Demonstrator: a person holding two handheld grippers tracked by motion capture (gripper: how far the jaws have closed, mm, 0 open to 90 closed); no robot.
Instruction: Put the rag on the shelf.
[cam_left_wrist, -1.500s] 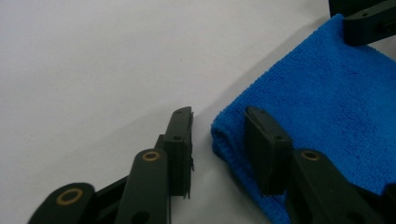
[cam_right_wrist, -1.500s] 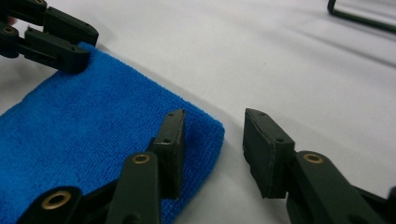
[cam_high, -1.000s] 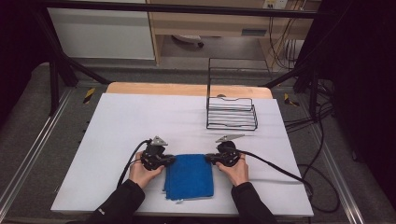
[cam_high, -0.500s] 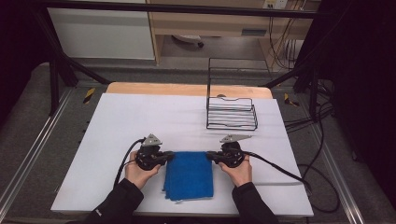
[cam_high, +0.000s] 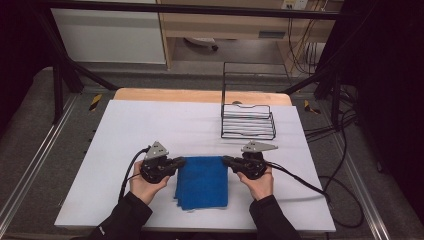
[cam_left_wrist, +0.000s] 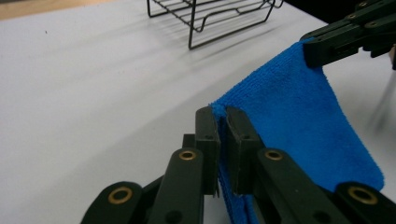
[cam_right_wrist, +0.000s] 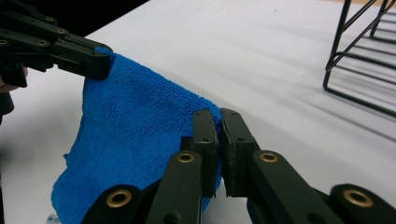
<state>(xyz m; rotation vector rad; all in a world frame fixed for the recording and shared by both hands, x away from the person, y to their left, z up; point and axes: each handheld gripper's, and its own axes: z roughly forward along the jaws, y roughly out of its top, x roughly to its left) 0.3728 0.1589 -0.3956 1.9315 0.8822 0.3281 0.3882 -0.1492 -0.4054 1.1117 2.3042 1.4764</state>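
A blue cloth (cam_high: 202, 182) lies folded near the front of the white table (cam_high: 165, 125), its far edge lifted between both grippers. My left gripper (cam_high: 179, 162) is shut on the cloth's far left corner (cam_left_wrist: 218, 110). My right gripper (cam_high: 226, 160) is shut on the far right corner (cam_right_wrist: 212, 111). In the left gripper view the cloth (cam_left_wrist: 299, 121) hangs stretched toward the right gripper (cam_left_wrist: 314, 49). In the right gripper view the cloth (cam_right_wrist: 135, 135) slopes down from the left gripper (cam_right_wrist: 100, 60). A hand holds each gripper from the front edge.
A black wire rack (cam_high: 248, 120) stands at the back right of the table, also seen as a wire rack (cam_left_wrist: 210, 14) and a wire rack (cam_right_wrist: 359, 60) in the gripper views. Black cables (cam_high: 300, 180) trail off the right side.
Both grippers have moved a little away from the person and slightly apart, lifting and pulling the cloth's far edge taut.
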